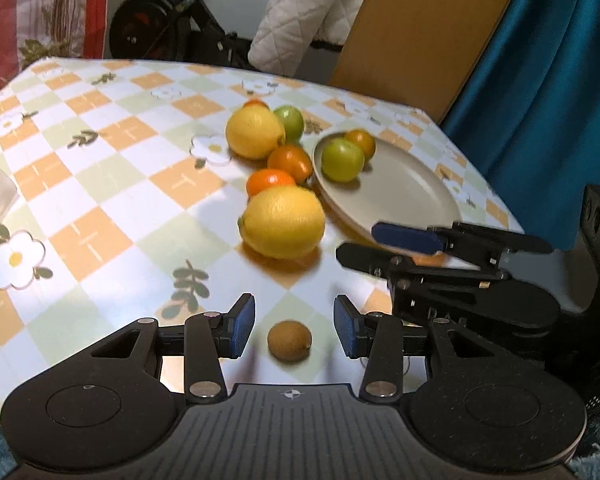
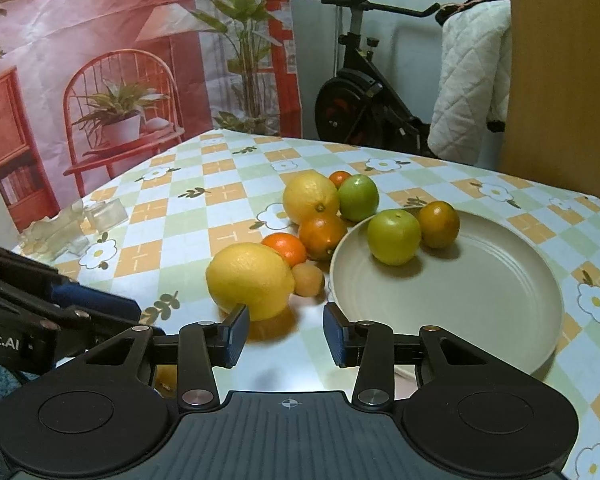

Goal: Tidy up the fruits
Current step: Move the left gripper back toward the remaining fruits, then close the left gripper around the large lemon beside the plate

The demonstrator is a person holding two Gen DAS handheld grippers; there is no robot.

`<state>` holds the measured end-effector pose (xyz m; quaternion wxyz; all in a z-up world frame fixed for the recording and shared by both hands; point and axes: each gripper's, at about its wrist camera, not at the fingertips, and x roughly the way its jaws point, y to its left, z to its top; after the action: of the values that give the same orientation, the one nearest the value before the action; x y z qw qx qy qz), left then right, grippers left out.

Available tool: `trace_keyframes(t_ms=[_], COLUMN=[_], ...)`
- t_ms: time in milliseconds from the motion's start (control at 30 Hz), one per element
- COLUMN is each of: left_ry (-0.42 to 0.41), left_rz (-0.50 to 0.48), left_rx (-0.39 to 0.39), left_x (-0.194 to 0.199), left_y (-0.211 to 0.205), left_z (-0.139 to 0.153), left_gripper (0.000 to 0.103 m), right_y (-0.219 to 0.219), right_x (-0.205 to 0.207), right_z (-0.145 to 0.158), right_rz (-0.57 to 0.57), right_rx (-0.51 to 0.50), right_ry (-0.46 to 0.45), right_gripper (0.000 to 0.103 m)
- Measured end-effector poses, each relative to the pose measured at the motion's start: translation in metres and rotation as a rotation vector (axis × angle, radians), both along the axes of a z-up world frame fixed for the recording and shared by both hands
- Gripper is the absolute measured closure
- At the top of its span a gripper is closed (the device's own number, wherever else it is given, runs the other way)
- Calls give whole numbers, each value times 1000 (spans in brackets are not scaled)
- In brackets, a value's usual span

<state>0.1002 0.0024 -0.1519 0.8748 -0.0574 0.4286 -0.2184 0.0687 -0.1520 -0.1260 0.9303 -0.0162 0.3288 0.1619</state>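
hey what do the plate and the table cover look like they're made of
Plate: probably glazed ceramic or melamine, beige, satin, with soft highlights and faint concentric rings. Table cover: likely wipe-clean vinyl or oilcloth, since the printed checks and flowers show a glossy sheen.

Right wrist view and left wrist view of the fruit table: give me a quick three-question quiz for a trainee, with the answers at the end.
1. How many fruits lie on the round beige plate? A one, B two, C four.
2. True or false: the left gripper is clamped on the small brown oval fruit.
3. Which fruit lies closest to the right gripper?

Key: 1 B, the round green fruit and the dark orange fruit. 2 False: the fruit sits between its pads, but they stand clear of it. 3 The nearer large yellow lemon.
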Motion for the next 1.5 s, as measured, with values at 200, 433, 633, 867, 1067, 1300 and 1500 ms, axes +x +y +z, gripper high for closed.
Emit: trace_keyframes(t_ms=[200,433,633,867,1067,1300,1500], left_ry=[31,8,-15,-1,-1,36,52], left_rz=[-37,13,81,115,121,102,91], left_rx=[25,-7,-55,-99,-141,-184,-196], left_x=[1,7,24,51,65,76,78], left_y=[-8,0,10,9,8,5,5], left_z=[-9,-6,3,5,0,-12,-20], left_gripper=[57,57,55,47,42,42,40], right_y=[-3,-3,6,17,26,34,35], right_x=[2,3,9,21,26,31,33], right_z=[-4,-4,-8,-11,-12,-14,-16], right_rz=[-5,-5,24,56,98,125,121], right_rx=[7,10,-5,-15,-25,-28,-22], right_ry=[7,5,4,-11,-17,-12,2], right_gripper=[65,66,65,60,56,55,54])
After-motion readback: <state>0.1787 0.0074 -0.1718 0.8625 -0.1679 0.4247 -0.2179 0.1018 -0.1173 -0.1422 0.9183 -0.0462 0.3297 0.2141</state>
